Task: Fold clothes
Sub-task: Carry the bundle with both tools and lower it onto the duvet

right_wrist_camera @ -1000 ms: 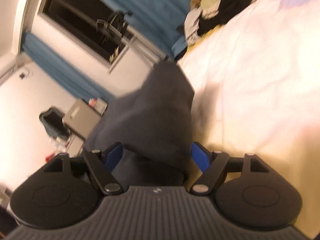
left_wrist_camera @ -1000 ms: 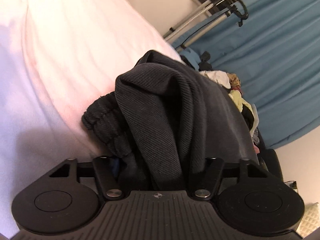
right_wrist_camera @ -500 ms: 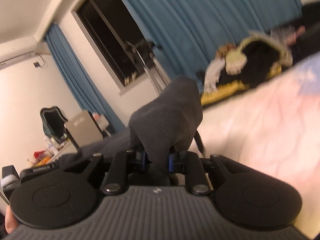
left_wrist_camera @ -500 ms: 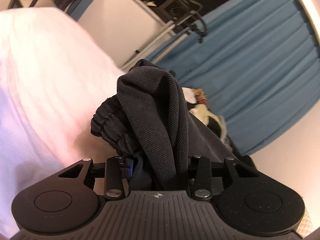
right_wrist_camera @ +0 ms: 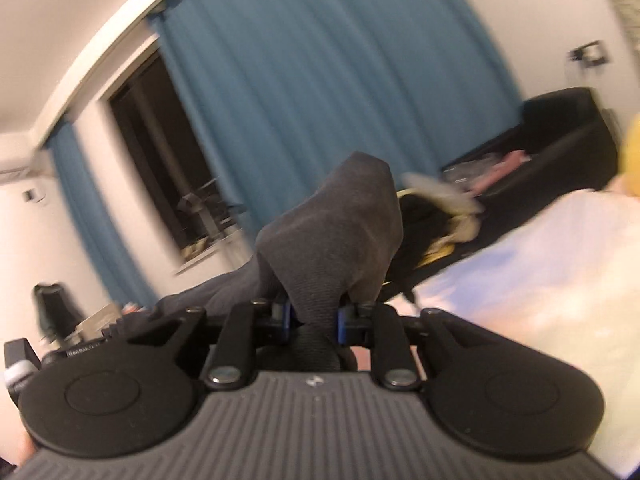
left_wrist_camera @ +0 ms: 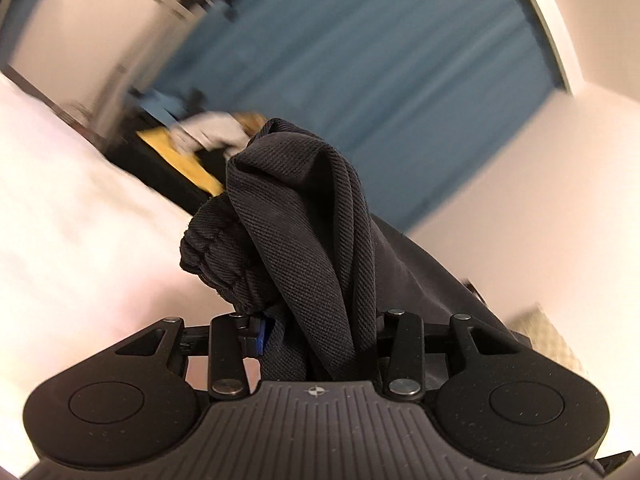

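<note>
- Now both cameras point higher than 1 second ago: the left wrist view shows far less of the white bed (left_wrist_camera: pixel 68 216) and much more of the blue curtain (left_wrist_camera: pixel 360 60), and the right wrist view has swung from the bed up to the curtain (right_wrist_camera: pixel 320 80) and the dark window (right_wrist_camera: pixel 152 152).
- Between these moments the right gripper (right_wrist_camera: pixel 311 318) has closed in: its blue pads stood wide apart around the cloth 1 second ago and now pinch a narrow neck of it.
- Likewise the left gripper (left_wrist_camera: pixel 316 332) has narrowed; its fingers sit close together, clamped on a thick bunch of the dark garment (left_wrist_camera: pixel 296 216).
- Up from the left fingers the garment rises in a peaked, hooded fold, with a diagonal ribbed weave and a gathered, elastic-looking band bulging to the left side.
- From the same bunch a smoother sheet of the cloth runs off to the right and downward.
- Seen from the right wrist, the garment (right_wrist_camera: pixel 336 232) looks greyer and finer-knit, standing in a rounded tent shape above the pads, with more cloth trailing left.
- Held this way, the garment is lifted off the bed (right_wrist_camera: pixel 540 264) in both views.
- Behind it lies a blurred pile of clothes (right_wrist_camera: pixel 436 208), yellow, white and black, next to a black sofa (right_wrist_camera: pixel 560 128).
</note>
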Motion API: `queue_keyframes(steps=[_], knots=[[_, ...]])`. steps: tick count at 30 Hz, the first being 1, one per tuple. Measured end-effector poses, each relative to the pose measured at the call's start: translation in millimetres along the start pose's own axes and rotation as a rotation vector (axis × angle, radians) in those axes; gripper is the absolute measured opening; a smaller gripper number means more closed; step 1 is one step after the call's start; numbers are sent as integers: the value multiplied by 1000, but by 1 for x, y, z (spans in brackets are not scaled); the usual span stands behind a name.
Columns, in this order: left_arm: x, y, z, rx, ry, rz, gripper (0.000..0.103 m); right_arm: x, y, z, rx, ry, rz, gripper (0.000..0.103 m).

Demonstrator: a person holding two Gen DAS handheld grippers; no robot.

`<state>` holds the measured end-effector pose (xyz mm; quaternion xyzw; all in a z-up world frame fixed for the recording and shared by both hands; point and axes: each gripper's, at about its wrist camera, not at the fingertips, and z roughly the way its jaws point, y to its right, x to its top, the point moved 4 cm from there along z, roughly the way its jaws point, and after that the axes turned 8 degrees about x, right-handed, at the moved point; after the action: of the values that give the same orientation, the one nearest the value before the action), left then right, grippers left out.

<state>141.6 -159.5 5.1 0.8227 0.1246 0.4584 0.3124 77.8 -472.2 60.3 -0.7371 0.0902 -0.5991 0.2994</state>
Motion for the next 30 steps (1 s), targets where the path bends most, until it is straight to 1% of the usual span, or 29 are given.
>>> queue_keyframes(steps=[2,4,5,7,9,11,12,13,14,15,17,19,21,22,24,25,26,27,29,30], knots=[[-28,23,31,-26,-48,23,46,5,34,-21,-57,7,2,21],[-54,44,64,-49,-93,75,46,5,69,-39,-116,2,15,21],[-86,47,61,-68,-118,101,46,4,85,-47,-144,-1,24,21],[-118,54,82,-83,-166,145,46,-7,117,-61,-200,-20,35,21],[-146,50,102,-79,-215,176,46,-21,145,-71,-249,-51,44,21],[-169,36,119,-49,-267,199,47,-43,173,-73,-288,-86,80,21],[-179,33,122,-34,-270,227,48,-58,185,-72,-305,-105,97,21],[-188,32,119,-30,-252,270,49,-73,198,-70,-322,-124,114,22],[-195,33,115,-42,-228,334,50,-82,204,-73,-332,-120,116,22],[-191,31,122,-53,-221,371,52,-91,211,-77,-342,-114,116,24],[-194,30,119,-59,-226,408,54,-107,223,-83,-349,-95,134,27],[-201,32,115,-55,-229,445,57,-117,230,-83,-363,-101,150,29],[-208,36,108,-42,-227,481,59,-118,228,-83,-371,-105,157,31],[-206,39,111,-34,-236,480,60,-115,224,-82,-373,-108,160,31],[-180,40,137,-15,-284,458,67,-110,215,-83,-379,-119,137,39],[-176,37,140,-9,-313,450,69,-107,210,-86,-381,-124,118,41],[-174,34,142,-4,-343,443,76,-106,206,-88,-387,-129,103,43],[-171,31,144,1,-373,436,82,-105,200,-89,-395,-135,91,47],[-167,25,132,-6,-390,464,84,-102,189,-92,-414,-137,65,52],[-164,22,125,-14,-391,477,90,-100,182,-94,-419,-136,51,54]])
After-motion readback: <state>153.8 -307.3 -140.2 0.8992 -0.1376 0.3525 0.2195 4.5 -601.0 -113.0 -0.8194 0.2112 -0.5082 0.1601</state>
